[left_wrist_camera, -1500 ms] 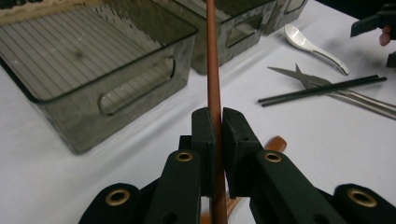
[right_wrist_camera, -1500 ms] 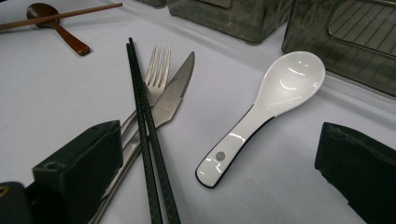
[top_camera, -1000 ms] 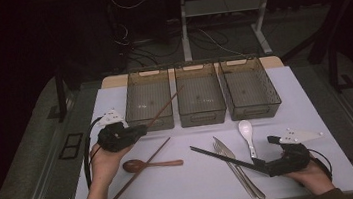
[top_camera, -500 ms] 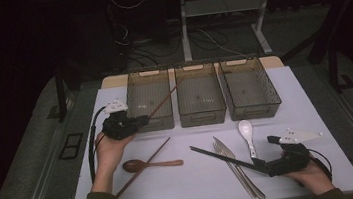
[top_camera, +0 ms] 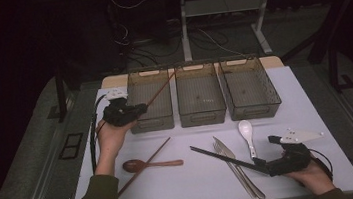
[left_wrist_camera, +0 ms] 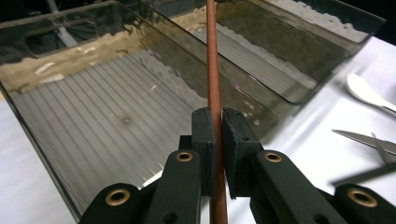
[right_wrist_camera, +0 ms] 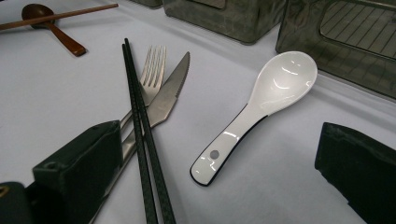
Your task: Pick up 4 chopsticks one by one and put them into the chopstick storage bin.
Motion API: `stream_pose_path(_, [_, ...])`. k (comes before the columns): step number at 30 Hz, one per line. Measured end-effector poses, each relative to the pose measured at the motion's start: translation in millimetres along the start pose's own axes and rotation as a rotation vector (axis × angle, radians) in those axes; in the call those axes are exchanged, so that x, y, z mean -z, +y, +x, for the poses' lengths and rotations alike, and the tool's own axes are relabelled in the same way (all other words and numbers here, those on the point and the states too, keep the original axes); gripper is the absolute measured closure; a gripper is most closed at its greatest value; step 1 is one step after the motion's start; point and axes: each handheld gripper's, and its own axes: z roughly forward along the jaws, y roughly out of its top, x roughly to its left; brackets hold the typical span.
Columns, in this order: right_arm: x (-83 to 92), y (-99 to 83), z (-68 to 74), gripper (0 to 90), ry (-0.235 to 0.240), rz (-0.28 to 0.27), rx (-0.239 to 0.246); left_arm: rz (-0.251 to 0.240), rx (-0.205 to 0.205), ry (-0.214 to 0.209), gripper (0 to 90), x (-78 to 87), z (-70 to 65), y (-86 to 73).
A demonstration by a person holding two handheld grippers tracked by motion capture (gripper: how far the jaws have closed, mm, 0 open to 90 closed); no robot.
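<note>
The left hand [top_camera: 110, 137] is raised at the near left corner of the left bin [top_camera: 150, 98], its forearm running up from the table's near edge. The left tool [top_camera: 134, 112] is clamped on 1 brown chopstick [left_wrist_camera: 214, 84], which slants from its tips out over that bin; the stick's far end is cut off in the left gripper view. The right hand [top_camera: 310, 175] rests low on the table [top_camera: 199, 187], and the right tool [right_wrist_camera: 215, 163] has its jaws standing well apart, empty. The white spoon [right_wrist_camera: 261, 107] lies between them, just ahead. The black chopsticks [right_wrist_camera: 140, 135] run beside its left jaw, across the fork [right_wrist_camera: 152, 70] and knife [right_wrist_camera: 170, 93], whose handles that jaw hides.
</note>
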Motion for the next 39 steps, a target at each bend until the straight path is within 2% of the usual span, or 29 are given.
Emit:
stream_pose_path(6, [0.2,-0.1,-0.3,0.5,-0.001,0.000,0.000,0.013,0.003,0.037,82.8,-10.3,9.2,7.4])
stream_pose_path(11, [0.2,-0.2,-0.7,0.5,-0.002,0.002,0.001,0.034,0.026,0.083,82.8,-18.1,18.1,5.2])
stream_pose_path(14, [0.2,-0.3,-0.6,0.5,-0.002,0.004,0.001,0.031,0.049,0.099,82.8,-21.5,23.6,3.0])
stream_pose_path(19, [0.5,-0.3,-0.6,0.5,-0.002,0.002,0.001,0.058,0.071,0.123,82.8,-27.3,29.0,-0.3])
stream_pose_path(30, [0.9,-0.4,-1.2,0.5,-0.001,0.000,0.002,0.117,0.105,0.154,82.7,-37.6,36.3,-7.0])
stream_pose_path(39, [1.0,-0.3,-1.1,0.5,-0.001,0.000,0.004,0.123,0.113,0.154,82.1,-37.8,36.3,-7.3])
